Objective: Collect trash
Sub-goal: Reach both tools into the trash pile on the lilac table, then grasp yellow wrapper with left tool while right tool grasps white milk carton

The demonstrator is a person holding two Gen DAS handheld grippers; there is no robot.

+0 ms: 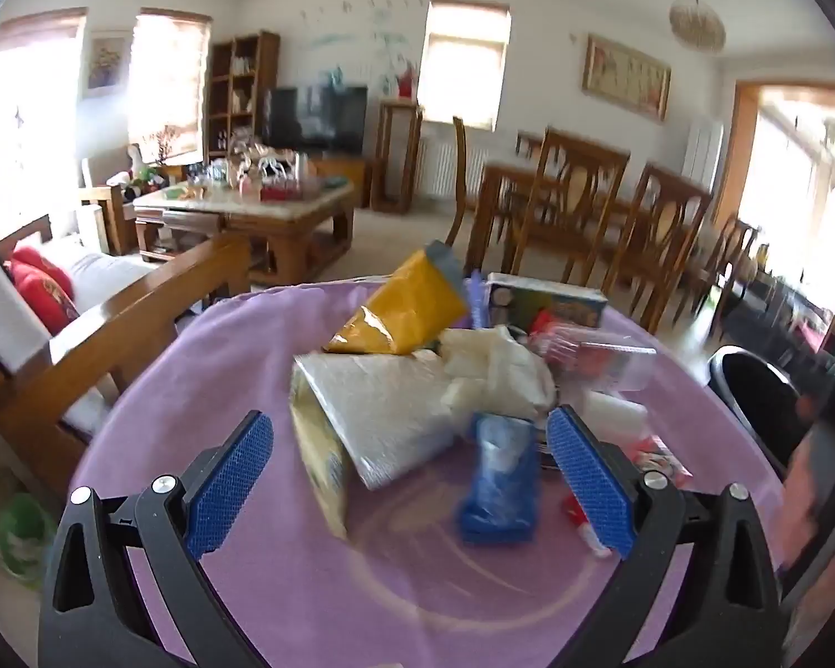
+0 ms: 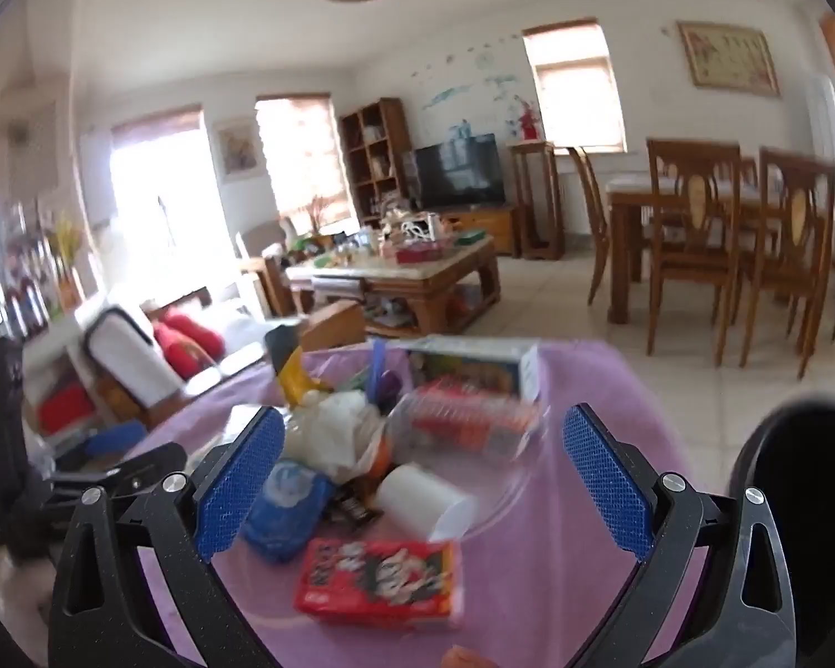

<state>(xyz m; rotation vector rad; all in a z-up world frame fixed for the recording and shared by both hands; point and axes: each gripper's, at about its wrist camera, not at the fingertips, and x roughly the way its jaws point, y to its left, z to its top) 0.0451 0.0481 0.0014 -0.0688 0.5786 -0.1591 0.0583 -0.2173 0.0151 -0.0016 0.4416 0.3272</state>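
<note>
While both grippers' fingers (image 1: 228,479) gape wide and empty, the blue packet (image 1: 498,479) lies lengthwise pointing away.

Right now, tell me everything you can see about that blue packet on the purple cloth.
The blue packet is a soft, crinkly plastic pack with a pale white patch on top, blurred so no print is legible. It lies flat on the purple cloth at the near edge of the trash pile, beside the silver-lined bag. It sits between the open left gripper fingers, untouched.
</note>
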